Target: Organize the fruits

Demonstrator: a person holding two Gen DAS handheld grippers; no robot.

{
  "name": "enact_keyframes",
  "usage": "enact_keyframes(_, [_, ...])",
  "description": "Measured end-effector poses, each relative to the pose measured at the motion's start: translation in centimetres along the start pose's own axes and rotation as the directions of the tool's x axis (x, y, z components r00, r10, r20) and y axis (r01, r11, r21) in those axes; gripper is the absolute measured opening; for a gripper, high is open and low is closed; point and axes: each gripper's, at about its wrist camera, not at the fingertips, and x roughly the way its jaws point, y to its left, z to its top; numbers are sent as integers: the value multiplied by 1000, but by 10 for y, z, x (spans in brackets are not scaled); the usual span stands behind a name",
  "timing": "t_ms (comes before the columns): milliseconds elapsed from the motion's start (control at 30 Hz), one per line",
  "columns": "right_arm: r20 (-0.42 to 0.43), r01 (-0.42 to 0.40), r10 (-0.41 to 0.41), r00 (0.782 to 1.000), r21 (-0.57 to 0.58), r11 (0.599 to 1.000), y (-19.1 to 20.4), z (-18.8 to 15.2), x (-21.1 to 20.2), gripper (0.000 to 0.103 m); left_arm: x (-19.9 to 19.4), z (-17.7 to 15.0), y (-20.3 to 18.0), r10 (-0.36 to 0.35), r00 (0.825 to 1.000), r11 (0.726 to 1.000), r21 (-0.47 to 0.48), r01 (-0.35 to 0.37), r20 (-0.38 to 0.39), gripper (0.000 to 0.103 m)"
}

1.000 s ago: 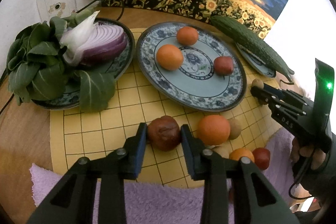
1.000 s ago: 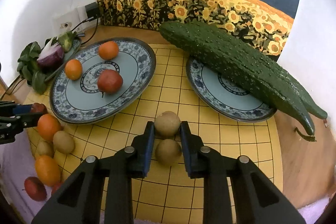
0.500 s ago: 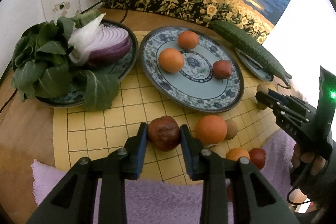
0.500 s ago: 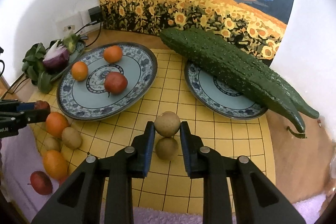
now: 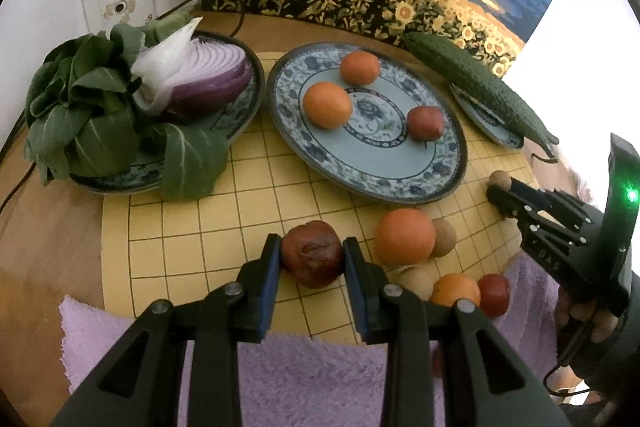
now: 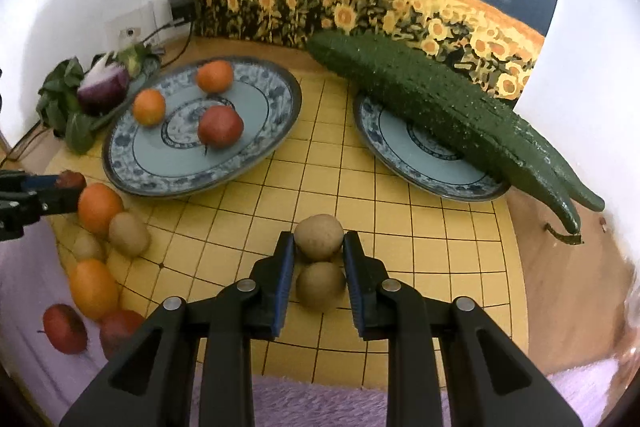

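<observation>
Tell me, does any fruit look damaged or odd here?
Yes. The dark red fruit held in the left gripper looks wrinkled and bruised, with a brown sunken patch, unlike the smooth red fruit on the middle plate.

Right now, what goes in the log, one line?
left gripper: shut on dark red fruit | right gripper: shut on brown fruit | fruit plate: two oranges, one red fruit
</observation>
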Motion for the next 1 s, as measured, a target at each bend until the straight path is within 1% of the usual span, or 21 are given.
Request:
enact_keyframes(100, [-7, -2, 2, 1000, -9, 1000, 0, 0, 0, 26, 1, 0, 1, 0, 1000, 1000, -4, 0, -5, 32])
enact_keyframes(267, [1, 0, 0, 1000, -74, 997, 3, 0, 0, 26, 2, -1, -1, -4, 1000, 1000, 0, 4, -12, 32])
enact_keyframes(333, [-4, -7, 6, 1000, -72, 997, 2, 1, 0, 32, 2, -1, -1, -5, 1000, 1000, 0, 5, -13, 32])
enact_keyframes(400, [-9, -6, 5, 1000, -64, 998, 1, 1, 0, 47, 2, -1, -1, -4, 1000, 1000, -1, 4, -12, 32])
enact_keyframes(467, [-14, -7, 6, 1000, -58, 998, 0, 0, -2, 53, 2, -1, -1, -5, 1000, 1000, -1, 5, -13, 32])
enact_keyframes(667, [-44, -3, 2, 999, -37, 999, -5, -6, -11, 55, 2, 1, -1, -10, 1000, 1000, -14, 10, -13, 32])
enact_keyframes(700, [-55, -9, 6, 998, -64, 998, -5, -7, -14, 55, 2, 1, 0, -14, 1000, 1000, -21, 13, -15, 32])
enact_keyframes(733, [-64, -20, 13, 998, -115, 993, -5, -7, -19, 55, 1, 2, 0, -20, 1000, 999, -29, 19, -15, 32])
enact_keyframes(800, [-62, -45, 32, 998, -225, 973, -6, -3, -29, 56, 1, 4, 0, -28, 1000, 999, -34, 28, -12, 32])
enact_keyframes(867, [-75, -118, 99, 992, -335, 935, -12, 3, -34, 57, 0, 6, -3, -30, 1000, 999, -38, 30, -3, 32])
enact_keyframes(900, [-76, -162, 143, 987, -393, 905, -16, 6, -36, 58, 0, 7, -3, -28, 1000, 999, -39, 28, 0, 32])
enact_keyframes(967, [-57, -190, 186, 981, -475, 859, -24, 11, -35, 59, -2, 8, -5, -11, 1000, 999, -51, 12, 12, 32])
enact_keyframes(1000, [-62, -203, 198, 978, -495, 845, -29, 13, -30, 59, -4, 9, -6, -1, 1000, 998, -57, 2, 16, 32])
